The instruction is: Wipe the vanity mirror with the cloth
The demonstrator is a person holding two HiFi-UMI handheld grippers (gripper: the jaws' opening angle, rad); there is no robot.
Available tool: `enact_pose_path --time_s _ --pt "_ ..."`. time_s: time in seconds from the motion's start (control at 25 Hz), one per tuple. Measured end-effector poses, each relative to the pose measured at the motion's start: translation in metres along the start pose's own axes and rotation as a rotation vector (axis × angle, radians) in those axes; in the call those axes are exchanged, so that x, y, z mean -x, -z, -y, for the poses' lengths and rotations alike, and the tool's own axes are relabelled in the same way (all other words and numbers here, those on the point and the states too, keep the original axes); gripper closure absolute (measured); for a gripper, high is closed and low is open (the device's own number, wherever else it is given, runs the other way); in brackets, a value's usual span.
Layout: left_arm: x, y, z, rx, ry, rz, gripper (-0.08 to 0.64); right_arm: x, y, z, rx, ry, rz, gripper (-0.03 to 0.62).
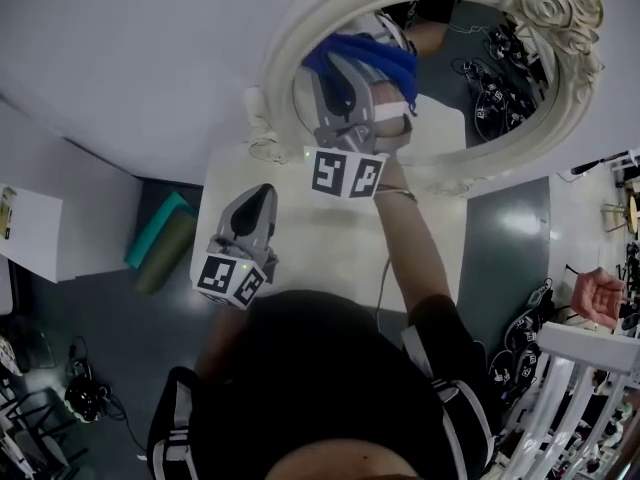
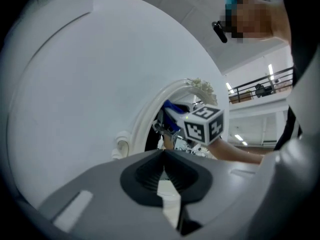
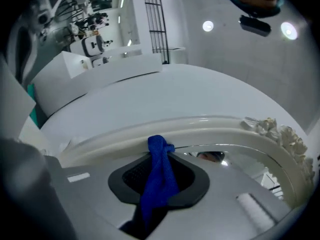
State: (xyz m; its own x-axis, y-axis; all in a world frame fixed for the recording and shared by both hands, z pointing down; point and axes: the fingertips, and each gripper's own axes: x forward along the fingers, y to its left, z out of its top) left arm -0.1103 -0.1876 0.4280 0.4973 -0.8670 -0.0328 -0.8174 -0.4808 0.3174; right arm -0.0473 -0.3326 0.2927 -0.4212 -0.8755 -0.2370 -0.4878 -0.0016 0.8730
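The oval vanity mirror, in an ornate cream frame, stands on the far side of the white table. My right gripper is raised against the left part of the glass and is shut on the blue cloth. In the right gripper view the cloth hangs between the jaws of the right gripper, its top bunched just under the frame. My left gripper hovers low over the table's left side, shut and holding nothing. It points at the mirror frame and the right gripper.
A teal and olive rolled mat lies on the dark floor left of the table. A white box stands at far left. A white chair, cables and another person's hand are at the right.
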Motion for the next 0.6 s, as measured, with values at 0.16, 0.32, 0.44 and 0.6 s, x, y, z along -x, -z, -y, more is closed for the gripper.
enact_pose_path --time_s 0.16,0.32,0.44,0.6 --pt "0.005 0.001 -0.007 0.002 -0.033 0.001 0.549 0.009 0.018 -0.07 0.147 -0.127 0.002 0.532" --pt "0.007 0.007 -0.009 -0.007 -0.042 0.001 0.549 0.026 0.047 -0.127 0.236 -0.245 -0.004 0.532" --pt "0.008 0.011 -0.007 -0.007 -0.049 -0.008 0.549 0.047 0.079 -0.175 0.304 -0.354 -0.026 0.532" --pt "0.012 0.011 0.005 -0.008 -0.057 -0.021 0.549 0.091 0.136 -0.235 0.403 -0.515 -0.07 0.532"
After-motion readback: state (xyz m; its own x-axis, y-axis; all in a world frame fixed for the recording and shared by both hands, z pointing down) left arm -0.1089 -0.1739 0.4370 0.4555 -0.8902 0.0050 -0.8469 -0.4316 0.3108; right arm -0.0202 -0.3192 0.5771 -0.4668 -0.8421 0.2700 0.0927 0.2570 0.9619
